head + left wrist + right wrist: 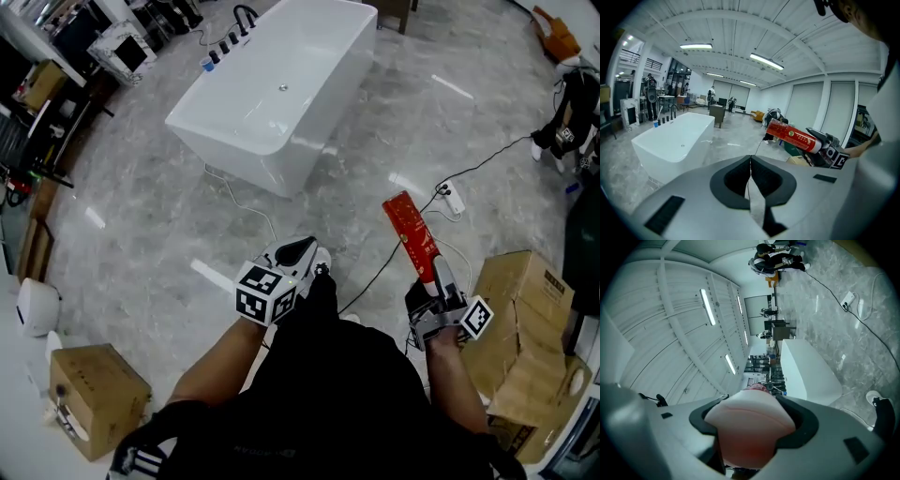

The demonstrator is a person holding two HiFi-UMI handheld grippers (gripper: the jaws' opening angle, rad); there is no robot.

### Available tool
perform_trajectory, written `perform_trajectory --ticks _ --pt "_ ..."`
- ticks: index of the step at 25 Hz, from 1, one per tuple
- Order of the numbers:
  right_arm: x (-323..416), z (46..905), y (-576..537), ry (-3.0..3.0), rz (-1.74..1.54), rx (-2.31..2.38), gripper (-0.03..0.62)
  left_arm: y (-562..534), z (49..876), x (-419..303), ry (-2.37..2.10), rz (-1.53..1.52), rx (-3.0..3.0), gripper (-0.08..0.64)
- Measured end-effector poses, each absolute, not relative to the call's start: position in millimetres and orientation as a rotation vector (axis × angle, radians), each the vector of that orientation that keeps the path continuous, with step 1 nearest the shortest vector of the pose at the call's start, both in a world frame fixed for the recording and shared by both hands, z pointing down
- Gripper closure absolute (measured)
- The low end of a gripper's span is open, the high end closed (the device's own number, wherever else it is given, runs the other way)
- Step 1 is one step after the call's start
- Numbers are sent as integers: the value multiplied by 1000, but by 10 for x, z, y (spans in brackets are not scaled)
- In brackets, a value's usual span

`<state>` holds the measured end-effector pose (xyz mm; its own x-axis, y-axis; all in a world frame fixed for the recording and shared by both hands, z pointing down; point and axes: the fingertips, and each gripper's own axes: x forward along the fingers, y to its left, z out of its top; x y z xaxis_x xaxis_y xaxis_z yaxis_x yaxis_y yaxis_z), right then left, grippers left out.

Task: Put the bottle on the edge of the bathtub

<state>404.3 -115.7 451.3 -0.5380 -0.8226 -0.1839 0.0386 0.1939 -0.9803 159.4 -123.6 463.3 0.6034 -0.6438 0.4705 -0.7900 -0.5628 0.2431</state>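
We hold the red bottle (411, 234) in the right tool (439, 283), jaws pinching its pale cap end. The red body sticks out toward 11 o'clock in the head view, tilted, up in the air over the grey marble floor (141, 216). In the right gripper view the pale end fills the gap between the jaws and touches both sides. The left tool (750, 163) is pressed together, its tips meeting in a thin seam with nothing between them. In the head view it sits low at 6 o'clock, just in front of our dark shirt, pointing toward 1 o'clock. The white bathtub (272, 169) stands at 12 o'clock in the head view, well apart from the bottle, so the bottle is not yet on its edge. Black taps (230, 36) stand at the tub's far end, toward 11 o'clock. From the left gripper view the tub shows at 9 o'clock and the bottle at 3 o'clock, held by the right tool. A white power strip (453, 197) lies on the floor at 2 o'clock, near the bottle's tip, with a black cable (487, 161) running off it toward 2 o'clock. A big cardboard box (525, 319) sits at 4 o'clock, just beside the right tool, and a smaller box (94, 398) at 8 o'clock. A few people (649, 89) stand far behind the tub, too small for us to make out.
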Motion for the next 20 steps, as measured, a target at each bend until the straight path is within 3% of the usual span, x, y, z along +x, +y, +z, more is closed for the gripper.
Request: perform_trajectory --ticks 20 --pt "3499 4274 -3083 1776 -1425 -805 276 -3463 4487 1182 -1080 407 2479 543"
